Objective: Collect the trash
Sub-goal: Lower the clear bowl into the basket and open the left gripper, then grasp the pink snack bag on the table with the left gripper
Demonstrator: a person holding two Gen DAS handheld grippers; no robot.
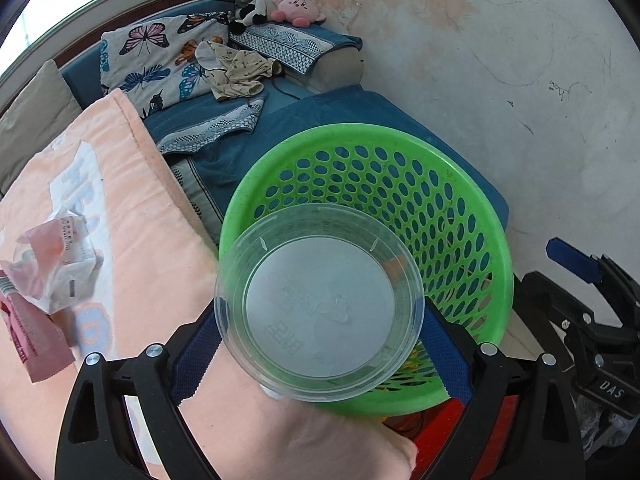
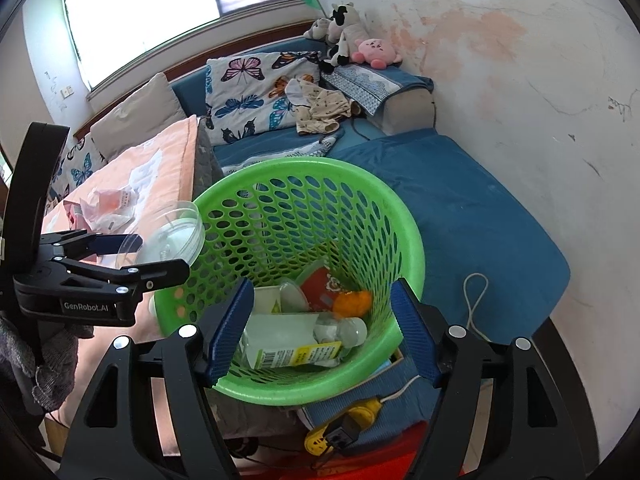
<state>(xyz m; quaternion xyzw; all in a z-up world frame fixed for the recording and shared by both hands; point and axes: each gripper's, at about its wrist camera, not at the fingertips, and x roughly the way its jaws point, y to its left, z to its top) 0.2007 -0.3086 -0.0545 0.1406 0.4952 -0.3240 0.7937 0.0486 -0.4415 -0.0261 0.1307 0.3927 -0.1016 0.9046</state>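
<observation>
My left gripper [image 1: 320, 344] is shut on a clear round plastic container [image 1: 320, 300], its blue pads pressing both sides. It hangs at the near left rim of the green perforated basket [image 1: 400, 136]. The right wrist view shows the same gripper [image 2: 132, 256] and container [image 2: 176, 236] beside the basket's left rim [image 2: 288, 168]. My right gripper [image 2: 320, 296] stands open above the basket mouth with nothing between its pads. A clear bottle [image 2: 304, 344], a red packet [image 2: 320, 284] and an orange lump [image 2: 352, 302] lie inside. A crumpled white wrapper [image 1: 52, 264] and a pink packet [image 1: 32, 340] rest on the peach blanket [image 1: 140, 200].
The basket sits on a bed with a blue sheet [image 2: 460, 220] against a stained wall [image 2: 520, 80]. Butterfly pillows [image 2: 248, 88], loose clothes [image 2: 320, 108] and plush toys [image 2: 360, 44] lie at the far end. A yellow plug [image 2: 340, 428] and a white cord [image 2: 476, 300] lie near the basket.
</observation>
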